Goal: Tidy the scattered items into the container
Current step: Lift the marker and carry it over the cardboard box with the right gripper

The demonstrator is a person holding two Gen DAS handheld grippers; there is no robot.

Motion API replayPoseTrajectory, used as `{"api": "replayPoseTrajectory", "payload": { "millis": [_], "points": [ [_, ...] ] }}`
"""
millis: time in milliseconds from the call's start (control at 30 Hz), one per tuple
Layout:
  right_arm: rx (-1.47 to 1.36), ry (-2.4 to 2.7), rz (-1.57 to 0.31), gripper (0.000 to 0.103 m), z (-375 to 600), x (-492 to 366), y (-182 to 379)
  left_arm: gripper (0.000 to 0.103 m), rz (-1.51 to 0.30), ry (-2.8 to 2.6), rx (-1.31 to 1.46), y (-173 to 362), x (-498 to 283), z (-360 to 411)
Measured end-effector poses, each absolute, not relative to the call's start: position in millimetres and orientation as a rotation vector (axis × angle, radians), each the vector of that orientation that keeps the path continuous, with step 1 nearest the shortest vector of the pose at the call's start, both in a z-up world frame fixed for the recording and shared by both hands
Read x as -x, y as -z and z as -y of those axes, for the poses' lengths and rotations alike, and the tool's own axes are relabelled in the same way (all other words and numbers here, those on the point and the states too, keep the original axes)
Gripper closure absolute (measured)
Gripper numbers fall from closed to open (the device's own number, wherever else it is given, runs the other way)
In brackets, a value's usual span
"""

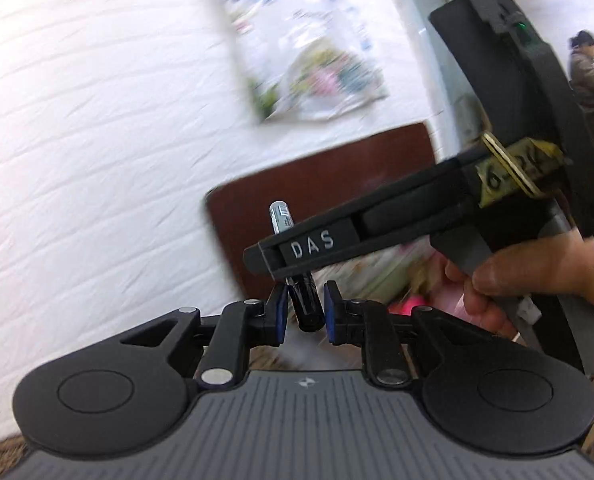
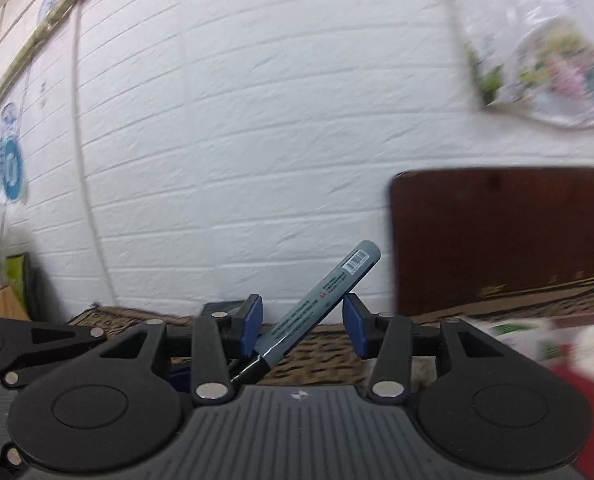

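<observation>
The grey marker (image 2: pixel 325 300) sits between the blue pads of the right gripper (image 2: pixel 303 326), both pads pressing its barrel. Its long axis runs on a slant: the black capped end points down toward 7 o'clock, just above the gripper body, and the flat grey end with the barcode points up toward 1 o'clock. In the left wrist view the same marker (image 1: pixel 307 304) shows from its black end, which hangs between the blue pads of the left gripper (image 1: pixel 305 312); these stand narrow, close on either side of the cap, with a small gap showing on each side, so the pads do not grip it. The grey end rises toward 12 o'clock behind the right gripper's finger marked DAS, which crosses from 3 o'clock, held by a hand (image 1: pixel 537 276).

A white brick wall (image 2: pixel 237 140) fills the view ahead, open at 10 to 12 o'clock. A dark brown board (image 2: pixel 505 240) stands at 3 o'clock, its left edge near the marker's tip. A woven surface (image 2: pixel 321 344) lies below at 6 o'clock. A blurred printed bag (image 1: pixel 301 40) hangs at 12 o'clock.
</observation>
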State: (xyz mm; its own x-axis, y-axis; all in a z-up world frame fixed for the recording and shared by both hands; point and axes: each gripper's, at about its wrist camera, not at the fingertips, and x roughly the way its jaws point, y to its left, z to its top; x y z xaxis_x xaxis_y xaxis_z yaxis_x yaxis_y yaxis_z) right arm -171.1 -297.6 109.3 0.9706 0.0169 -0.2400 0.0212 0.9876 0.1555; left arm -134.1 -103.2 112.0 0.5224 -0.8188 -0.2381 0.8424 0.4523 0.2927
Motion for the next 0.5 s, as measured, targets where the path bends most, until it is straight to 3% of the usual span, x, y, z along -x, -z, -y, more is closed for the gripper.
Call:
{"api": "replayPoseTrajectory", "payload": {
  "millis": [200,500],
  "points": [
    [-0.176,0.153,-0.234,0.058,370.9,213.2,-116.1,0.082,-0.059,1.17,-0.388,-127.5,150.7,196.7],
    [-0.206,0.255,-0.336,0.059,426.7,225.5,-78.3,0.082,-0.193,1.212,-0.388,-90.8,121.5,281.6]
  ]
}}
